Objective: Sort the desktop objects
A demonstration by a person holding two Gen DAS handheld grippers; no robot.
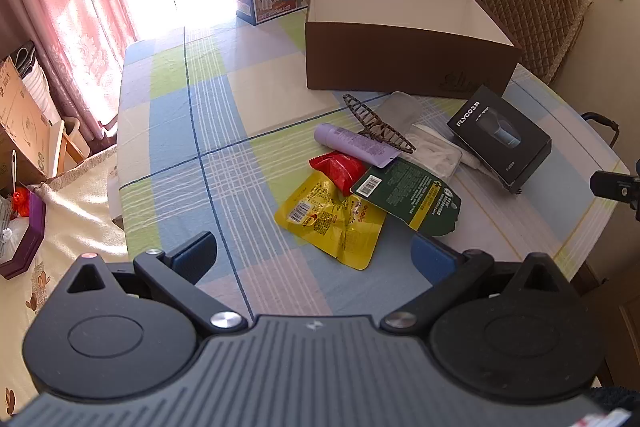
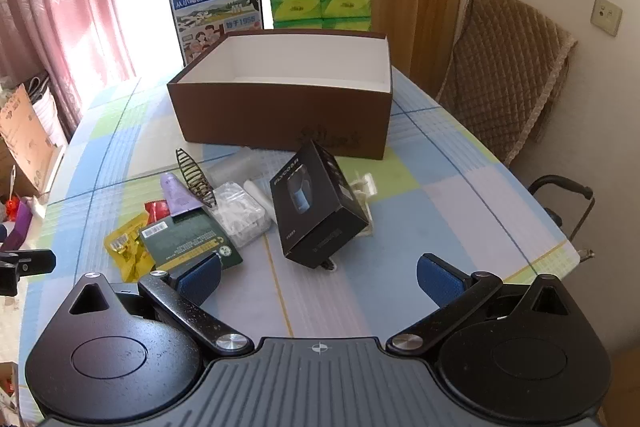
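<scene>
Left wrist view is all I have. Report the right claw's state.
Observer: The right claw is open, with nothing between its pads. It hovers just short of the black FLYCO box.
Operator: Tell me what that box hides on its far side.
Observer: A small white plastic piece pokes out by the box's far right corner, between it and the brown box.

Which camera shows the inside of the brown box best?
The right wrist view: it looks into the brown box over its front wall, showing white inner walls and no contents in sight. The left wrist view shows the box more obliquely, only the far and right inner walls.
</scene>
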